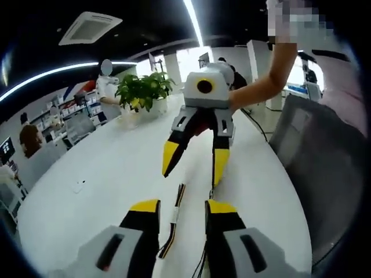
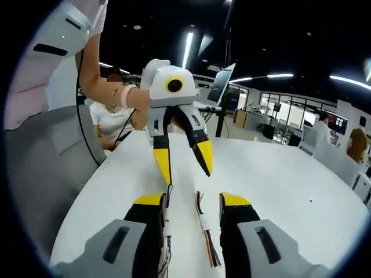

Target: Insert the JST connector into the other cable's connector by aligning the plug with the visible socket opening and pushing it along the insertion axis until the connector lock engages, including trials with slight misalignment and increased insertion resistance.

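In the left gripper view, the left tool [image 1: 181,211] stands spread, pinching nothing; a ribbon cable [image 1: 174,223] lies flat on the white surface [image 1: 104,174] between its jaws. Opposite, the right tool [image 1: 194,162] hangs spread above a thin dark wire [image 1: 210,194]. In the right gripper view the same cable [image 2: 204,229] lies loose. Risk: neither connector is held, so a grab at the loose cable may push it aside or seize it askew, spoiling alignment.

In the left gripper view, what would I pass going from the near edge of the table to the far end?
Multicoloured ribbon cable with a white connector → the other gripper's yellow-tipped black fingers → leafy green potted plant at the round white table's far end.
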Available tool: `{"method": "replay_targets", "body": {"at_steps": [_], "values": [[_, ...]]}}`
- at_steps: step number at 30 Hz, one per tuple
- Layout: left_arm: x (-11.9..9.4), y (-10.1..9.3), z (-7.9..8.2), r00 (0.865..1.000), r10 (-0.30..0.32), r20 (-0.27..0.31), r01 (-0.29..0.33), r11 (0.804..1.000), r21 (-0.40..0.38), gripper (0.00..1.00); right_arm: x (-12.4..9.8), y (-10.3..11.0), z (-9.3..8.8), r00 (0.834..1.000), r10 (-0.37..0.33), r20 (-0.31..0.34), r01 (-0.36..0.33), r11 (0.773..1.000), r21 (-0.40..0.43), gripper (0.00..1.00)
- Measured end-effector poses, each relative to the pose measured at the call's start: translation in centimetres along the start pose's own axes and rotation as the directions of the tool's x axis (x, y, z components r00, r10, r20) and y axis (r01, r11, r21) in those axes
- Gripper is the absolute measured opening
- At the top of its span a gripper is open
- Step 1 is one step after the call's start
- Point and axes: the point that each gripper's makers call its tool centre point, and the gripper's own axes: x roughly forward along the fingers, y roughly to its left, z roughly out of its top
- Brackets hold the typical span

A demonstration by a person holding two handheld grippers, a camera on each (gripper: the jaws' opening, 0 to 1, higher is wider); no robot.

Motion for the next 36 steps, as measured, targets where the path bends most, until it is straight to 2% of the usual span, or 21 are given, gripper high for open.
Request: {"method": "replay_targets", "body": {"at_steps": [7, 13, 22, 26, 32, 36], "values": [[0.0, -2.1, -1.0, 0.997, -0.05, -0.053, 0.052, 0.998, 0.033, 0.24, -0.1, 1.5, -0.7, 0.999, 0.029, -0.014, -0.029, 0.999, 0.023, 0.34], [0.4, -2.7, -2.2, 0.995, -0.064, -0.07, 0.065, 0.998, 0.012, 0.22, -0.2, 1.9, -1.8, 0.999, 0.034, -0.027, -0.033, 0.998, 0.05, 0.31], [0.5, -3.3, -3.0, 0.996, -0.073, -0.055, 0.072, 0.997, -0.018, 0.19, 0.0, 2.7, -3.5, 0.997, 0.052, -0.056, -0.048, 0.996, 0.079, 0.29], [0.6, -3.7, -3.5, 0.995, -0.081, -0.066, 0.08, 0.996, -0.026, 0.19, 0.2, 3.0, -4.2, 0.996, 0.059, -0.067, -0.052, 0.994, 0.096, 0.28], [1.1, -3.7, -4.4, 0.996, -0.073, -0.049, 0.068, 0.993, -0.093, 0.19, 0.4, 3.1, -4.9, 0.995, 0.063, -0.075, -0.054, 0.992, 0.113, 0.26], [1.2, -3.8, -4.7, 0.995, -0.074, -0.062, 0.068, 0.993, -0.098, 0.19, 0.4, 3.2, -5.5, 0.995, 0.067, -0.081, -0.056, 0.99, 0.13, 0.25]]}}
